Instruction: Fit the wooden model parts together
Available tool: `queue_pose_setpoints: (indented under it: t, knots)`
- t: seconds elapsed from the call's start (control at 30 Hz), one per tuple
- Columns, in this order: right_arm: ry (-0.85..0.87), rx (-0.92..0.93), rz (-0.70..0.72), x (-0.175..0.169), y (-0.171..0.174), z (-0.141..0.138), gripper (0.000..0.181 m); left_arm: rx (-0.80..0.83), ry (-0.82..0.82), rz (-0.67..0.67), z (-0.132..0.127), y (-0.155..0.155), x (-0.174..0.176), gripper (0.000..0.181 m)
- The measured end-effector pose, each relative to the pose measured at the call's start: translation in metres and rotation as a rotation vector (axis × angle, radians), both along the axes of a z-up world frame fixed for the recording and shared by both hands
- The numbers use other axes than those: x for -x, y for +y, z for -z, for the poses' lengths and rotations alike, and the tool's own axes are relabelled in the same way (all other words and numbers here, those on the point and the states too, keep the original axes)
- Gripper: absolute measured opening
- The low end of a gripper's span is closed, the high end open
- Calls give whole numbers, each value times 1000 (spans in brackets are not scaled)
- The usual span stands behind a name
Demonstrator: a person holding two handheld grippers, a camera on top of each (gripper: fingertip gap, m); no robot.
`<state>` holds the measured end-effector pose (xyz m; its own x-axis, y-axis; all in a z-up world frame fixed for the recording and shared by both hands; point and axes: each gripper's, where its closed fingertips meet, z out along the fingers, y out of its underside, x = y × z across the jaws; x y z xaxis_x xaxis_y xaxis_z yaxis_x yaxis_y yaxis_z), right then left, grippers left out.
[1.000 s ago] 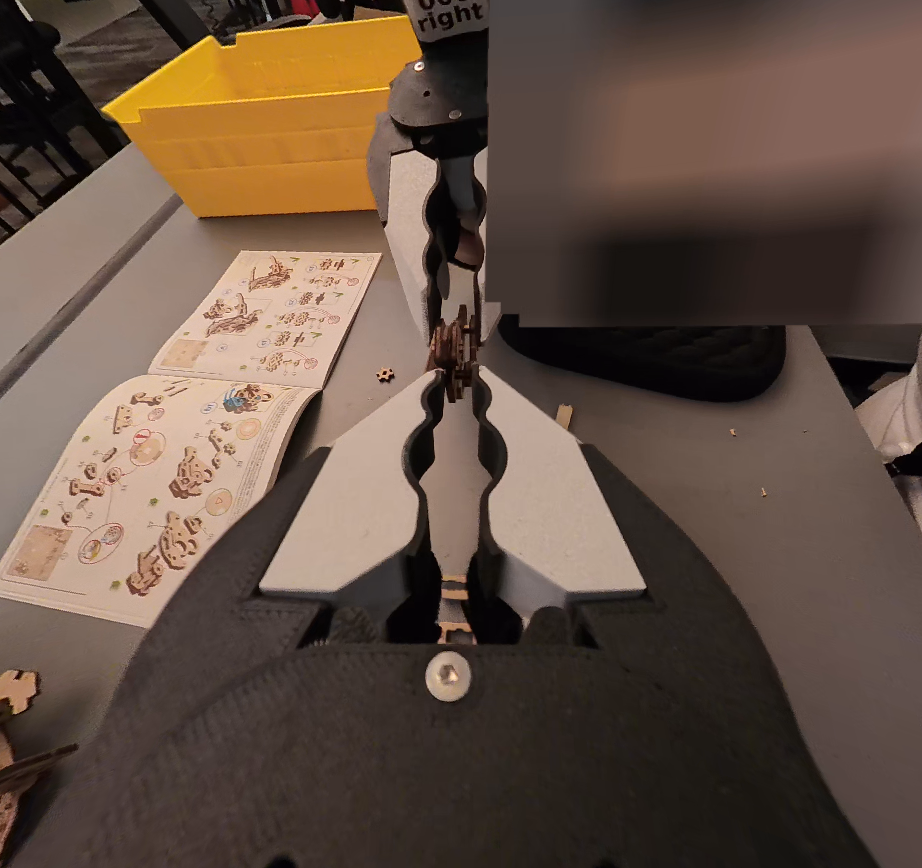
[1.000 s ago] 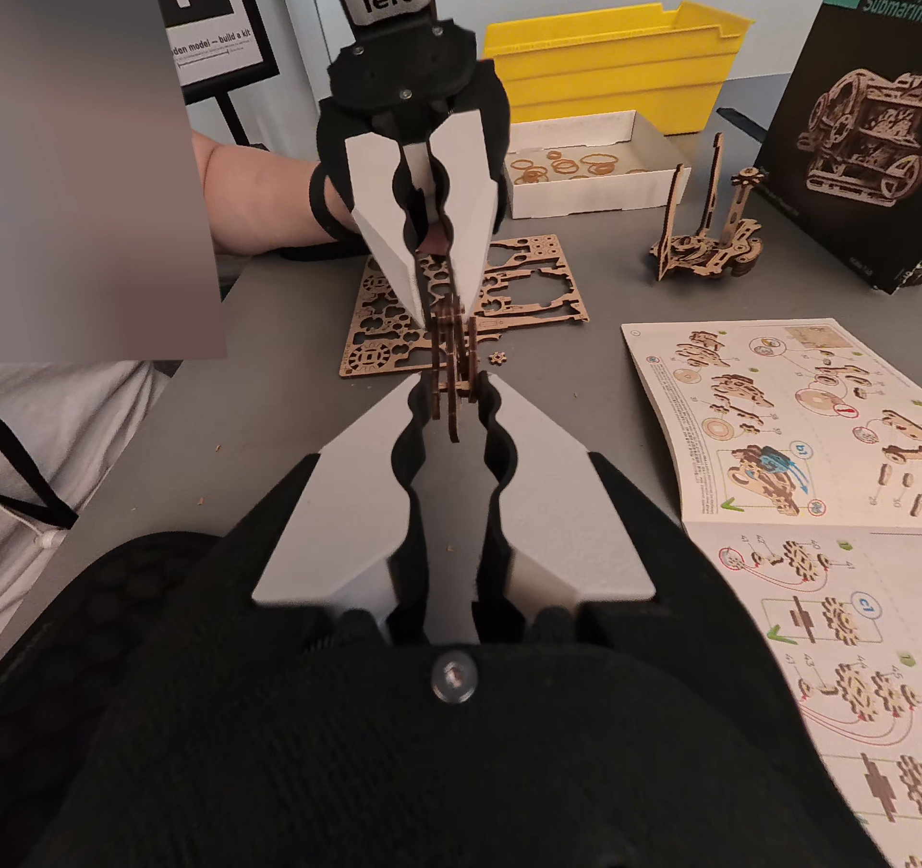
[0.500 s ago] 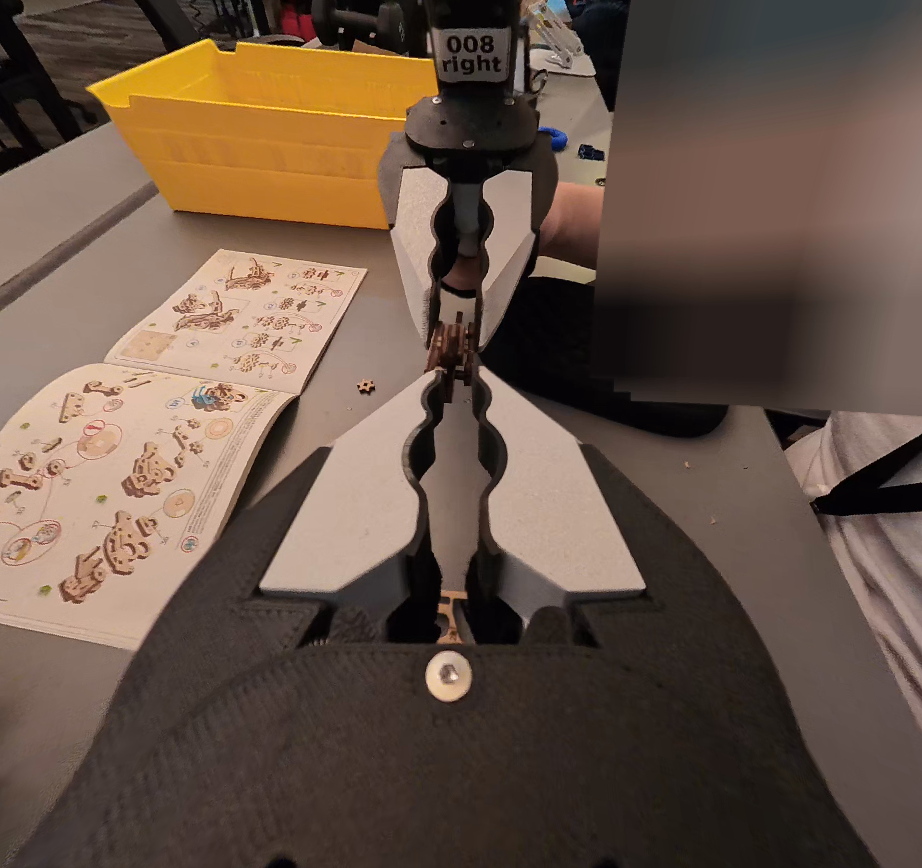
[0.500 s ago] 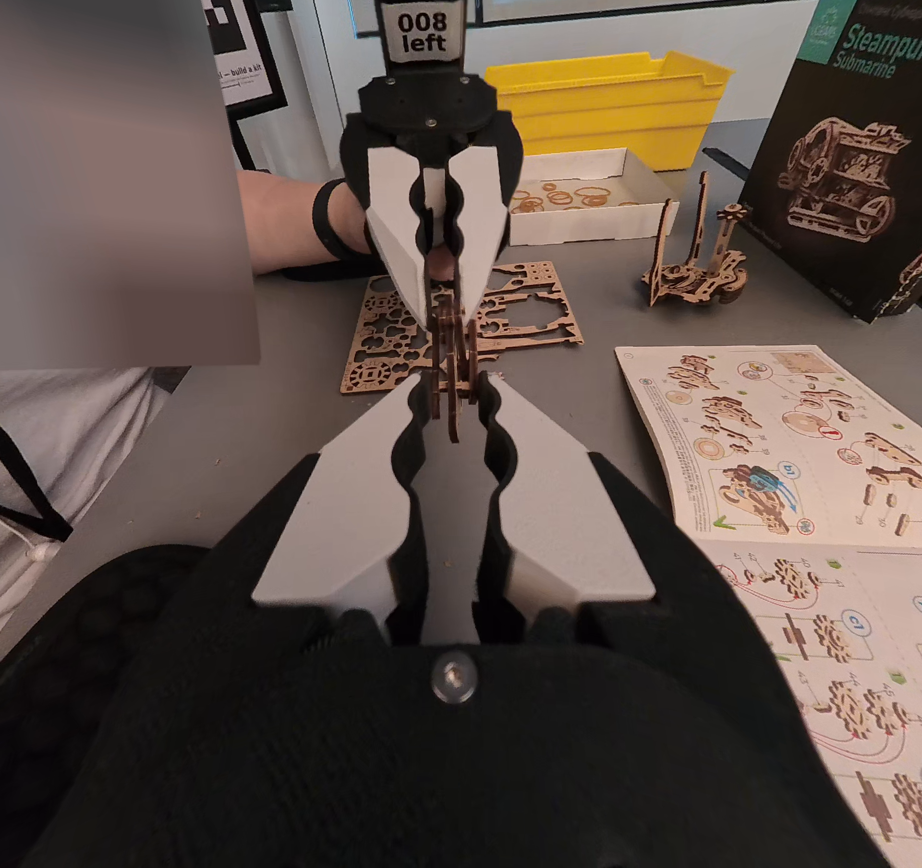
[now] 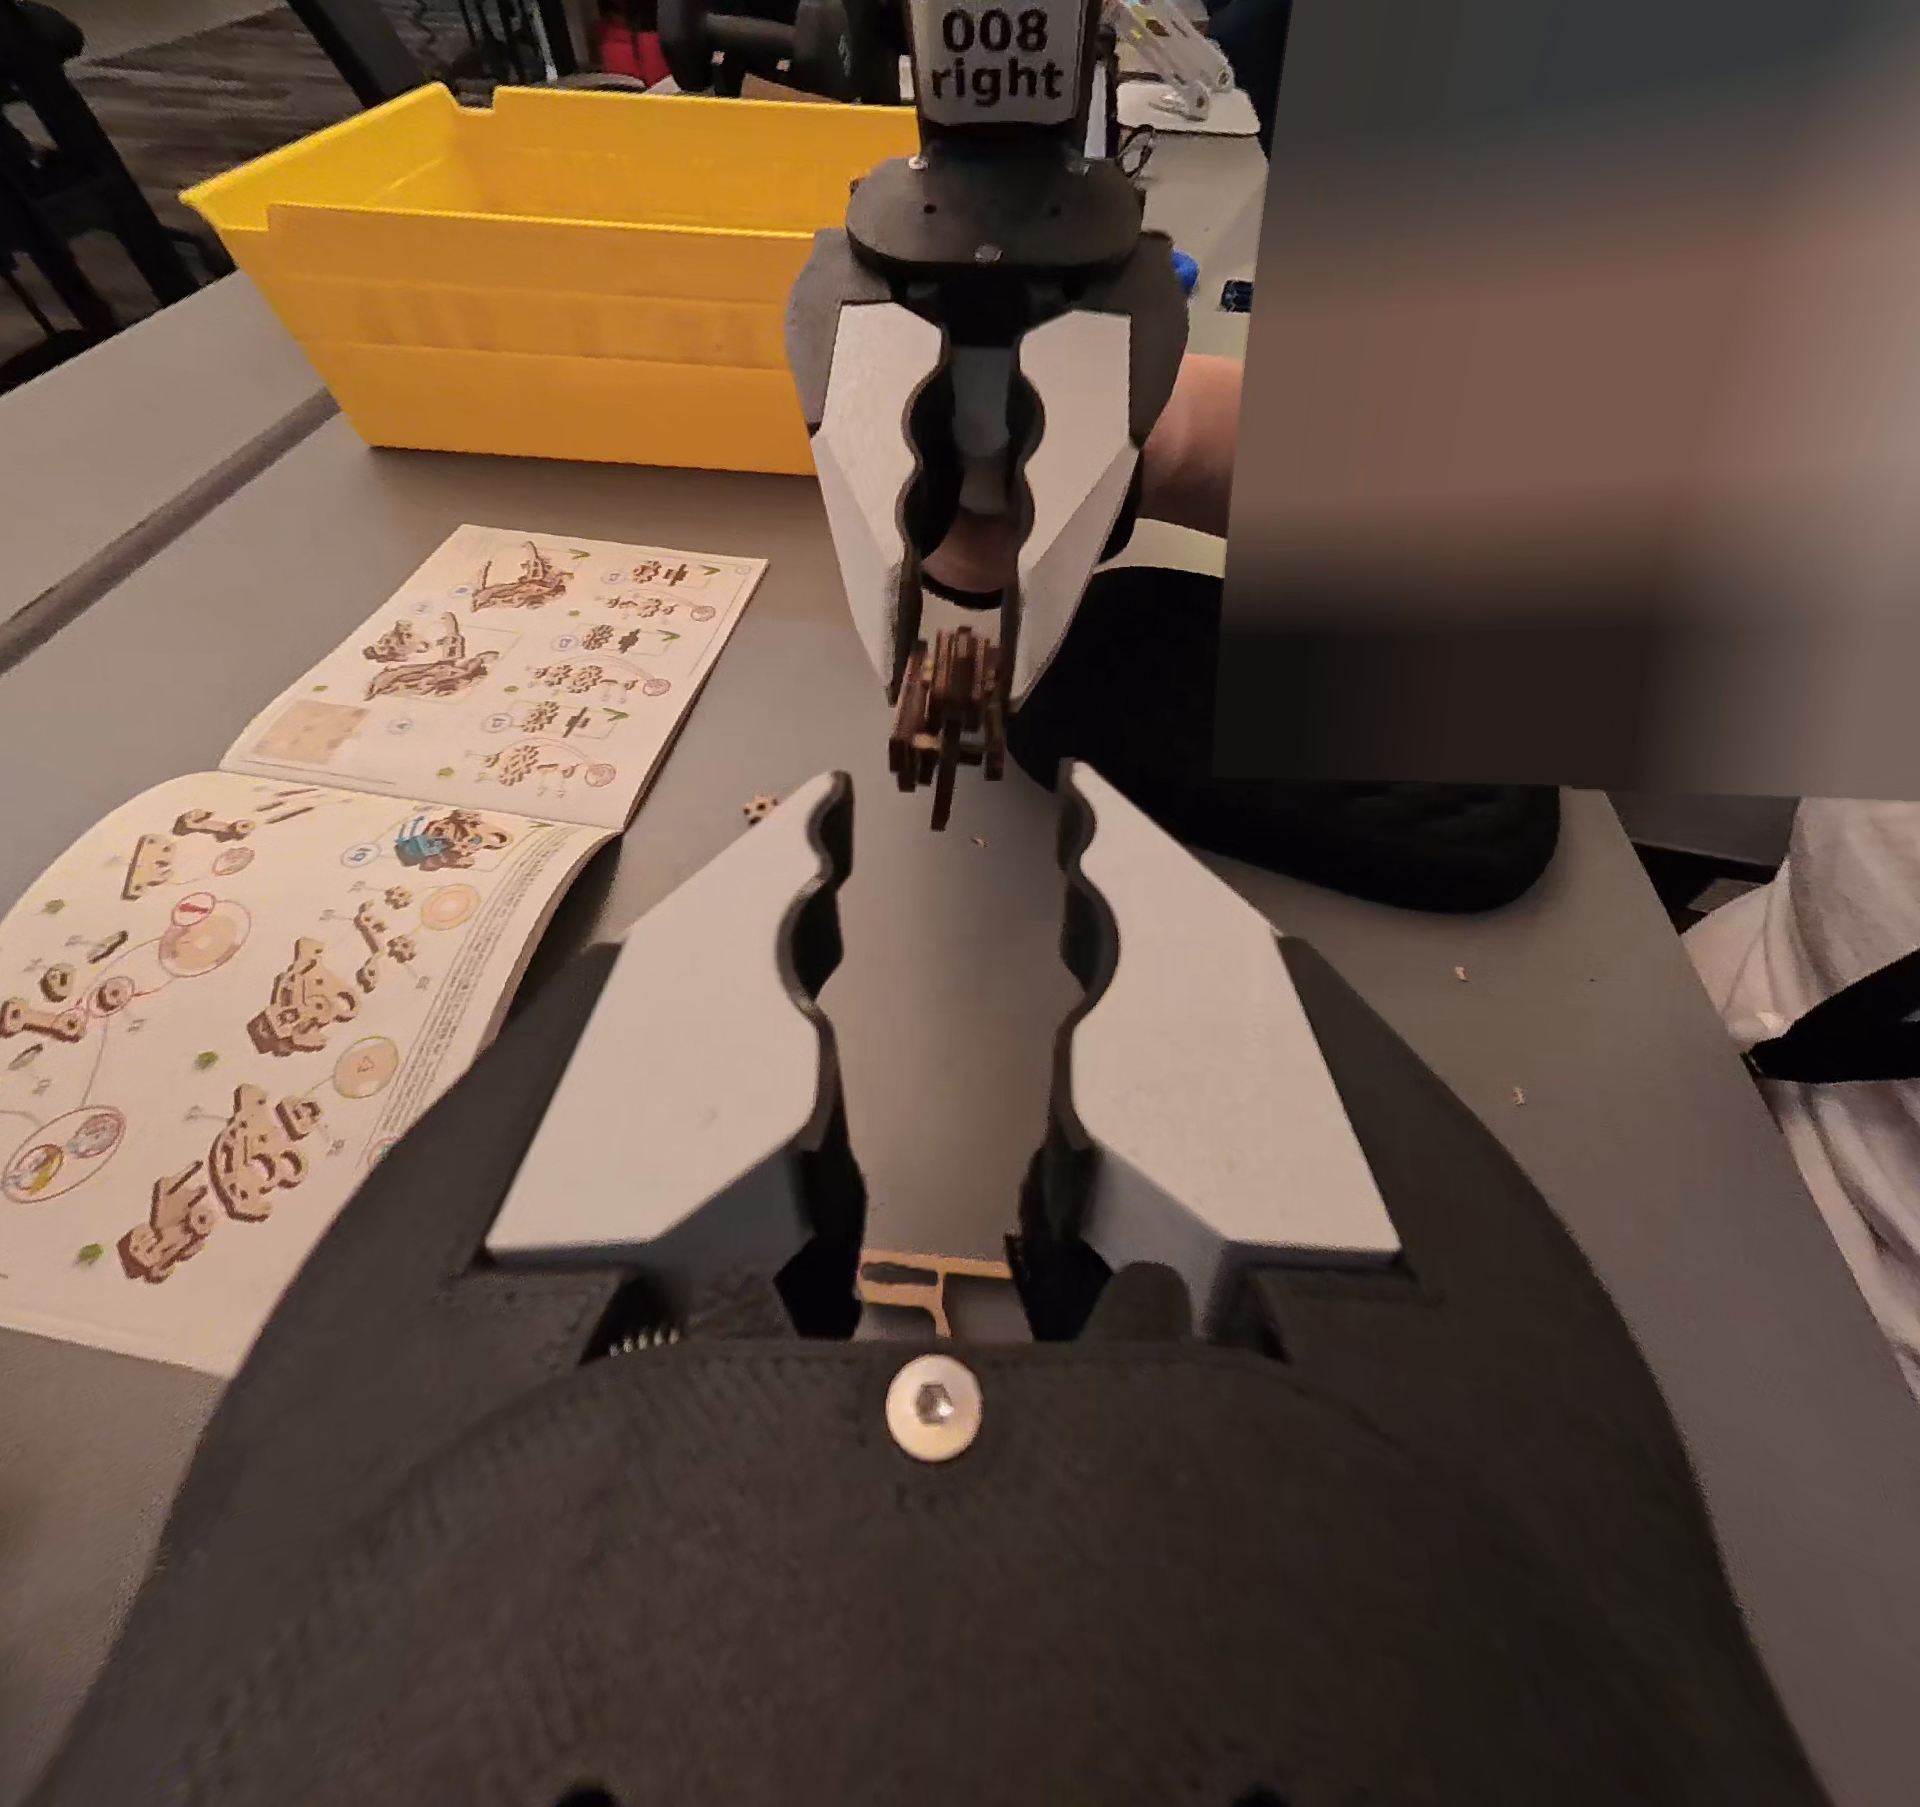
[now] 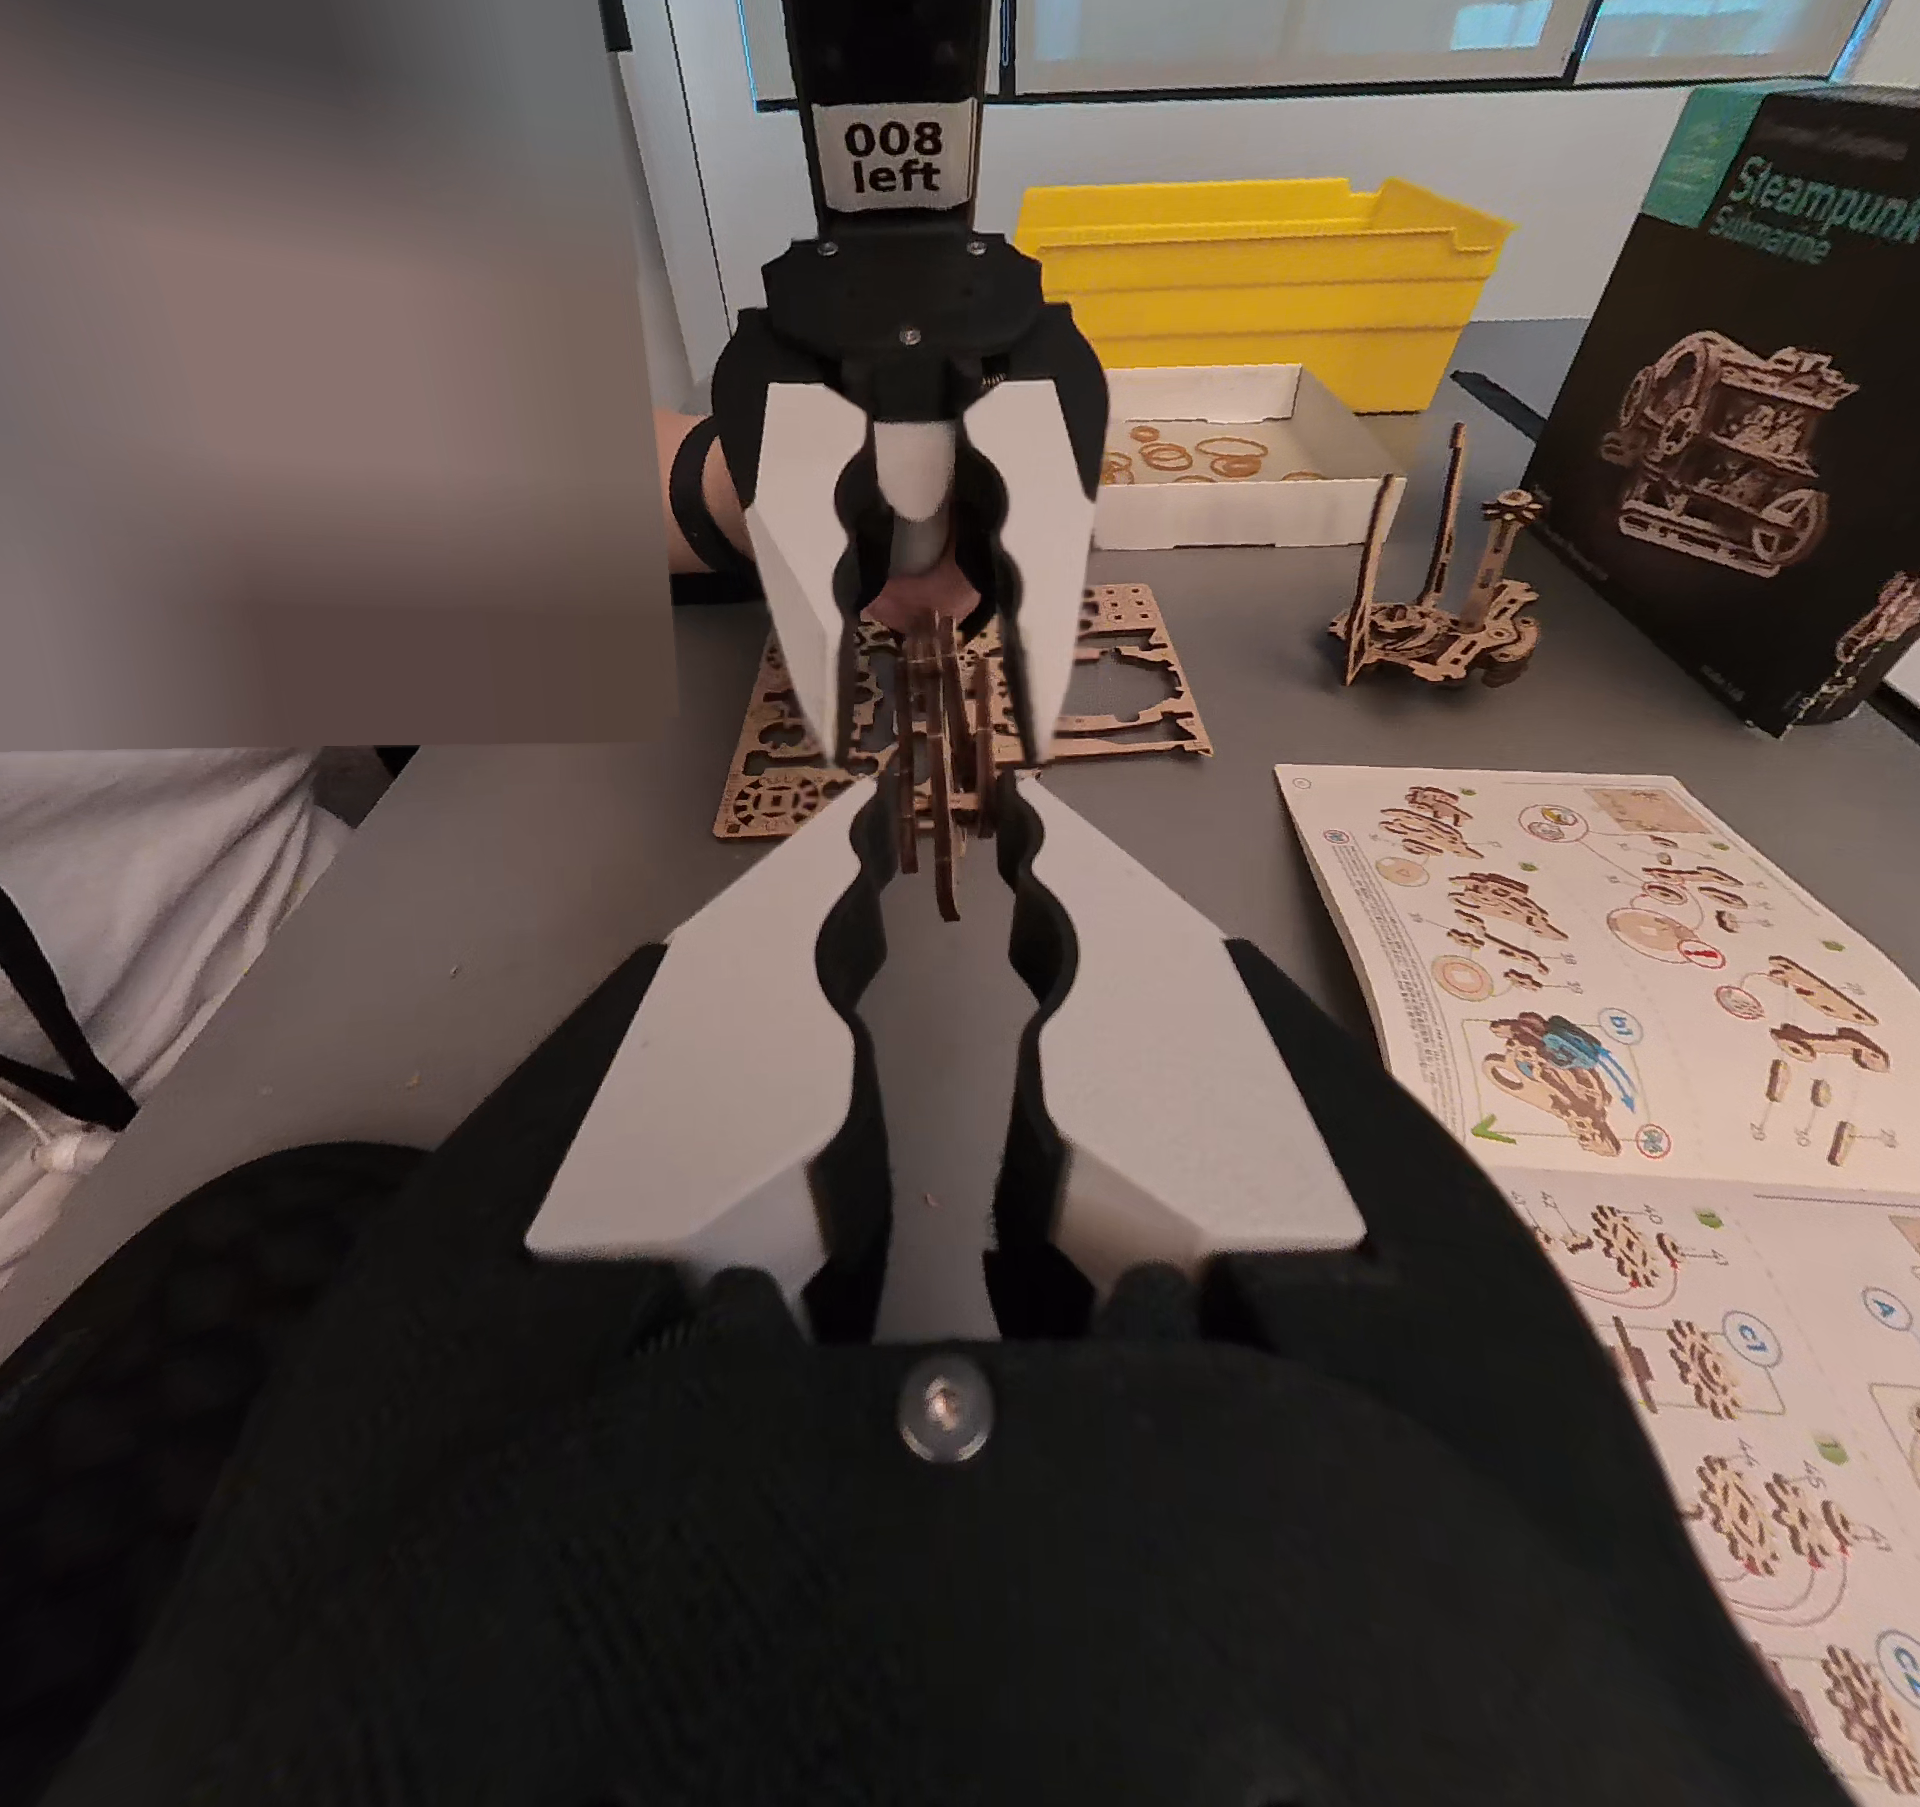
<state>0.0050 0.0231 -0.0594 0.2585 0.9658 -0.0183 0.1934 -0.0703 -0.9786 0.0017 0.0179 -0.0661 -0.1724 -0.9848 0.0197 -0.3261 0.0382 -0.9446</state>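
Wooden and thin, the small gear assembly [image 6: 940, 791] sits pinched at the very tips of the right gripper [image 6: 945, 822], whose jaws are closed on it; several toothed discs stand edge-on on a short axle, and one longer piece hangs down below the tips. Straight ahead of that gripper, the left gripper [image 5: 951, 791] faces it nose to nose. Its jaws stand parted with nothing between them, and in the left wrist view its tips lie just short of the assembly [image 5: 948, 708], not touching it.

The hold looks slight: only the fingertips bear on the outer discs. If the left gripper closes off-centre or pushes along the axle, the discs may skew, slide apart or pop out of the right gripper's grasp and fall to the grey table [image 6: 582, 884] below. Squeezing harder to prevent that risks snapping a tooth or bending the thin plywood.

Beyond the tips in the right wrist view, a punched-out part sheet [image 6: 1122, 708] lies flat on the table. To the right of the right gripper the open instruction booklet [image 6: 1558, 978] lies spread. Farther off stand a part-built wooden frame [image 6: 1434, 614], a white tray [image 6: 1247, 521] of rubber rings, a dark kit box [image 6: 1766, 386] and a yellow bin [image 6: 1247, 271].

A dropped piece could roll among these and be hard to find.
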Motion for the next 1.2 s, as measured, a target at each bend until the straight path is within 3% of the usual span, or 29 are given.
queue_pose_setpoints:
  t: [0.23,0.97,1.2]
  knots:
    - [-20,-32,-16,4,-3,2,16,-3,14,27,2,-3,2,19]
    - [-16,-89,-42,5,-11,-6,16,-70,-18,39,-5,-9,3,17]
    - [-9,-97,-38,3,-12,-11,16,-227,-68,17,-11,-9,3,17]
